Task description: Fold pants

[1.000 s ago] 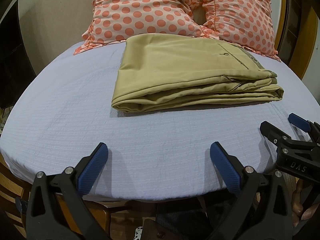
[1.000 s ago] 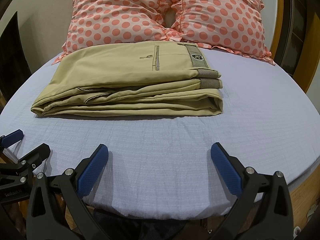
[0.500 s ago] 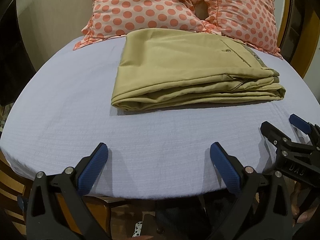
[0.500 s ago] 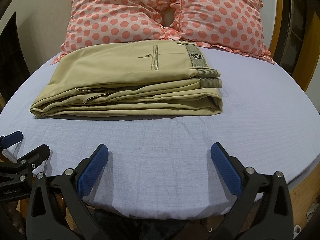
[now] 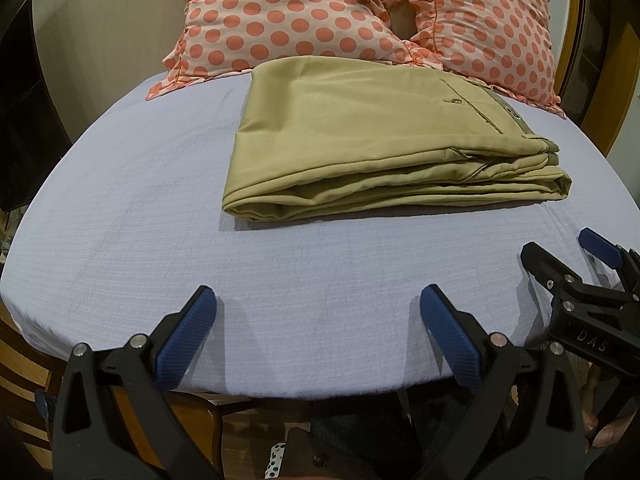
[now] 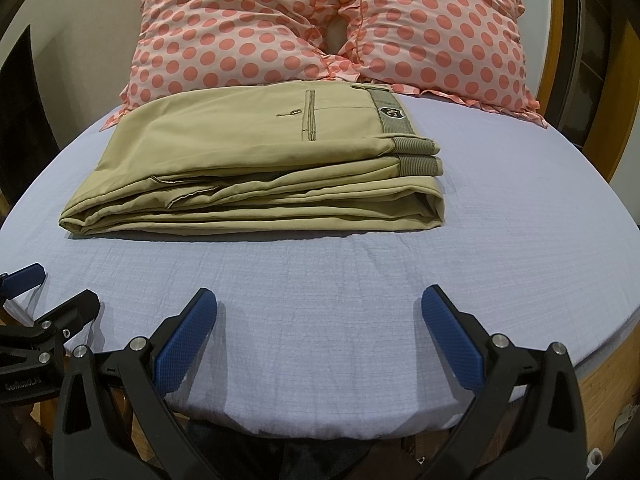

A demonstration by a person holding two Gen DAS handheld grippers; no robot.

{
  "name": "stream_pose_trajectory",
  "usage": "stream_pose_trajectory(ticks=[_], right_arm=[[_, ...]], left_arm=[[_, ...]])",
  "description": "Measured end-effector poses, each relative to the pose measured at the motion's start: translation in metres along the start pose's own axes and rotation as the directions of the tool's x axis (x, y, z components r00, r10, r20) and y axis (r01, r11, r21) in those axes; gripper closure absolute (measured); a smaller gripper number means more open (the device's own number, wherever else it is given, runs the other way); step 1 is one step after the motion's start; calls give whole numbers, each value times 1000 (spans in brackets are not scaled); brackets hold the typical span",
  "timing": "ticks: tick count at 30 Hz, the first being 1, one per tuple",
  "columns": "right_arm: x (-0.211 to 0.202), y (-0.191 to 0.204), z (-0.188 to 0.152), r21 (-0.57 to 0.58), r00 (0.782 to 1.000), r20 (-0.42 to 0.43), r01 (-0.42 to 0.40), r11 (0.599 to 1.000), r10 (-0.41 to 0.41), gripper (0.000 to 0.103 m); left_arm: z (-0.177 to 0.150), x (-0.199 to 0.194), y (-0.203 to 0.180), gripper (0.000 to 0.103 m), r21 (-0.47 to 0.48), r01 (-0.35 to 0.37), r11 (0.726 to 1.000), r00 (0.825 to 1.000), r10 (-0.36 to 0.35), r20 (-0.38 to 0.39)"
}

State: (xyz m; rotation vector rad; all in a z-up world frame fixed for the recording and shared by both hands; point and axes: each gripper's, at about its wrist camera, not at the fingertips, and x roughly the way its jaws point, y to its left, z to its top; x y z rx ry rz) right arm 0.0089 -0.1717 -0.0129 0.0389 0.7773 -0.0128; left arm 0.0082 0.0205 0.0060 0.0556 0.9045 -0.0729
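The khaki pants (image 5: 372, 144) lie folded in a flat stack on the pale blue sheet, waistband to the right; they also show in the right wrist view (image 6: 256, 164). My left gripper (image 5: 318, 320) is open and empty, low over the sheet near the bed's front edge, well short of the pants. My right gripper (image 6: 318, 320) is open and empty, also at the front edge. It shows at the right in the left wrist view (image 5: 560, 248). The left gripper shows at the far left in the right wrist view (image 6: 60, 292).
Two polka-dot pillows (image 6: 332, 20) lean at the head of the bed behind the pants. The pale blue sheet (image 5: 128, 216) covers the mattress. A wooden bed frame (image 6: 624, 92) stands at the right. The sheet's front edge (image 6: 320, 428) drops off just below my fingers.
The left wrist view has shifted: the pants and pillows now sit further right and higher in it. The right gripper has barely moved. Both stay open.
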Motion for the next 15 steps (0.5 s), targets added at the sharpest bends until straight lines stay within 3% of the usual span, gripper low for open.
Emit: stream_pose_trajectory(ticks=[15], right_arm=[[0,-3,0,-5,1000,-1,-4,1000,4,1]], left_arm=[[3,-1,1,2,2,-1,1000,1000,1,-2]])
